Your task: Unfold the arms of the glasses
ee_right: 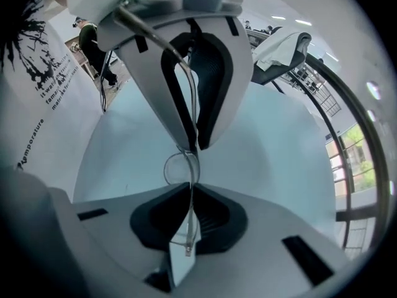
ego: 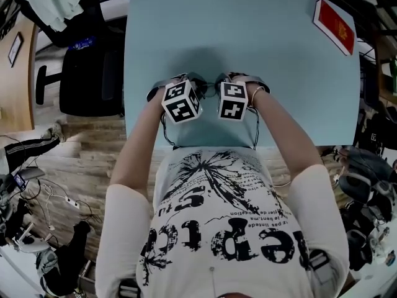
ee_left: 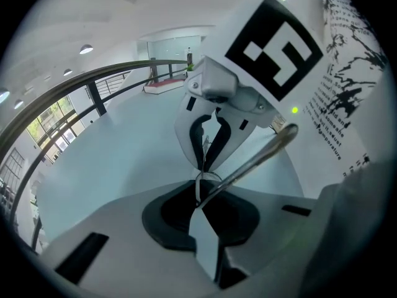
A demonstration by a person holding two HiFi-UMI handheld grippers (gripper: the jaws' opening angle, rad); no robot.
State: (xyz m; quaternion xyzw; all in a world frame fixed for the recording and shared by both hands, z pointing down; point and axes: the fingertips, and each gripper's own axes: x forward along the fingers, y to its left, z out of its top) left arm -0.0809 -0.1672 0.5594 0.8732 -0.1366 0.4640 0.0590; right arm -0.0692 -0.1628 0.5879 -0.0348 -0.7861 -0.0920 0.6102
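Thin wire-rimmed glasses (ego: 206, 78) hang between both grippers just above the pale blue table (ego: 248, 30), near its front edge. My left gripper (ego: 193, 84) is shut on one side of the frame. In the left gripper view, the rim (ee_left: 208, 179) sits at its closed jaws (ee_left: 201, 194) and one metal arm (ee_left: 263, 154) sticks out up and to the right. My right gripper (ego: 219, 84) faces it, a short gap apart. Its jaws (ee_right: 189, 194) are shut on the edge of a lens (ee_right: 178, 166). Each gripper fills the other's view (ee_left: 214, 135) (ee_right: 193, 85).
A flat red case (ego: 335, 25) lies at the table's far right corner. A black chair (ego: 87, 73) stands left of the table. Cables and gear lie on the wooden floor (ego: 56, 185) on both sides of the person.
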